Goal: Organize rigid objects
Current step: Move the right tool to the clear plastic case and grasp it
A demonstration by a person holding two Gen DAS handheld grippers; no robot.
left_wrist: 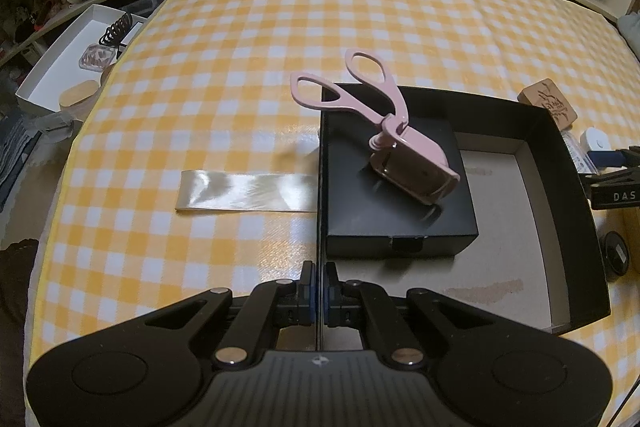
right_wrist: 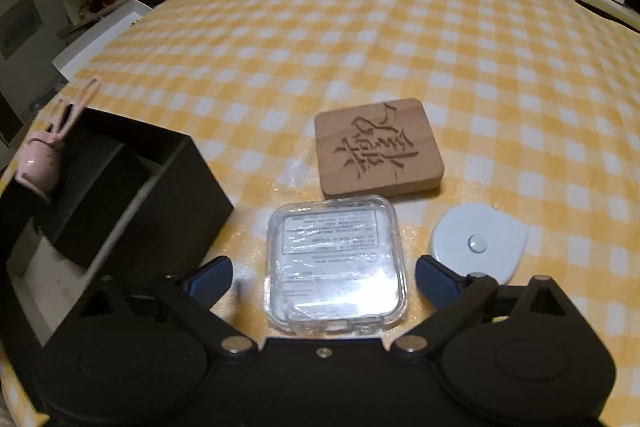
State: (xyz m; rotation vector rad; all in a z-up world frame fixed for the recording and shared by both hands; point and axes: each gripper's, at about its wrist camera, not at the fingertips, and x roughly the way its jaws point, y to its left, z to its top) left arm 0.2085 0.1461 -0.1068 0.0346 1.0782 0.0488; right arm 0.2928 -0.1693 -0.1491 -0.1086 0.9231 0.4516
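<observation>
Right gripper (right_wrist: 323, 279) wide open over clear plastic case (right_wrist: 336, 267); pick pending.

Case flat on checked cloth, between the spread fingers, pads clear of both sides. Near-square, slightly longer running away from the gripper; label up. Best centred and lowered further, then closed squarely on the side walls (slick plastic, likely to slip if pinched at a corner). Black box (right_wrist: 120, 187) to the gripper's left, the likely destination. Left gripper (left_wrist: 319, 291) clenched on that box's wall (left_wrist: 319, 227).
</observation>
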